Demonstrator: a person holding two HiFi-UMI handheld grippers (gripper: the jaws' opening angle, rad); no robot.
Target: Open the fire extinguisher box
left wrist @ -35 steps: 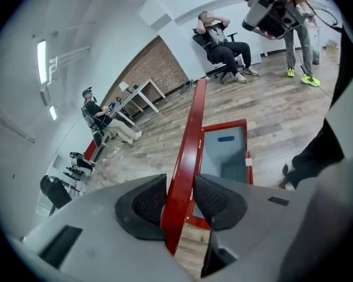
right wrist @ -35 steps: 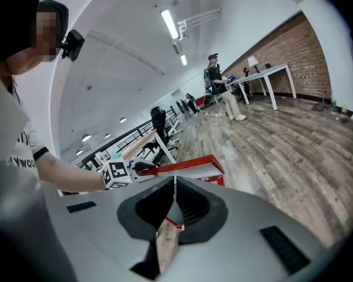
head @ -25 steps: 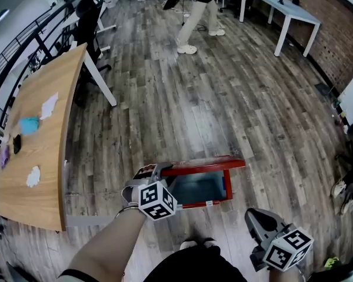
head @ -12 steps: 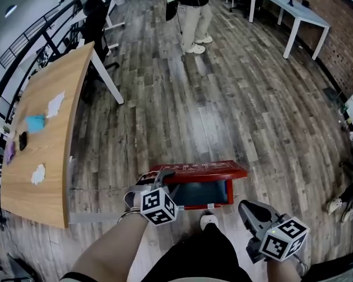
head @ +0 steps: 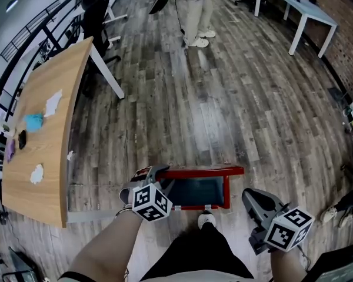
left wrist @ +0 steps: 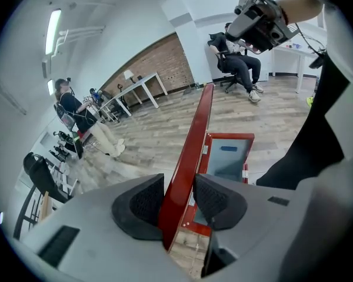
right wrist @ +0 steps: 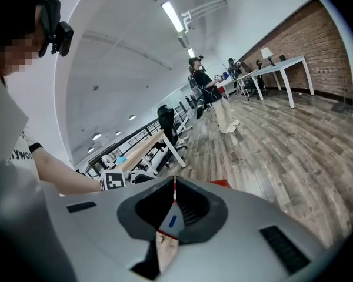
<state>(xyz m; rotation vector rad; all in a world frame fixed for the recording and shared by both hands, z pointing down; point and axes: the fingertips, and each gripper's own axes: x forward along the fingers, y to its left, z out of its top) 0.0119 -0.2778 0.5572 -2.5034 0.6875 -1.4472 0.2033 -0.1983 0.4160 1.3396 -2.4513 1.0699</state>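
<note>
Red box door (left wrist: pixel 191 145), its edge clamped by left tongs (left wrist: pixel 177 200), right tongs (right wrist: pixel 174 188) clenched empty, open wood floor (head: pixel 223 98) beyond

Grey plank floor (head: pixel 235 98), wooden table (head: pixel 44 157)

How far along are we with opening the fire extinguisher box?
Done: the left claw is clamped on the edge of the red lid, and the lid stands lifted away from the fire extinguisher box, whose inside shows from above. In hand: the lid, held up. Left: probably swinging it fully back and letting go. The right claw is shut, empty and off to the side.
</note>
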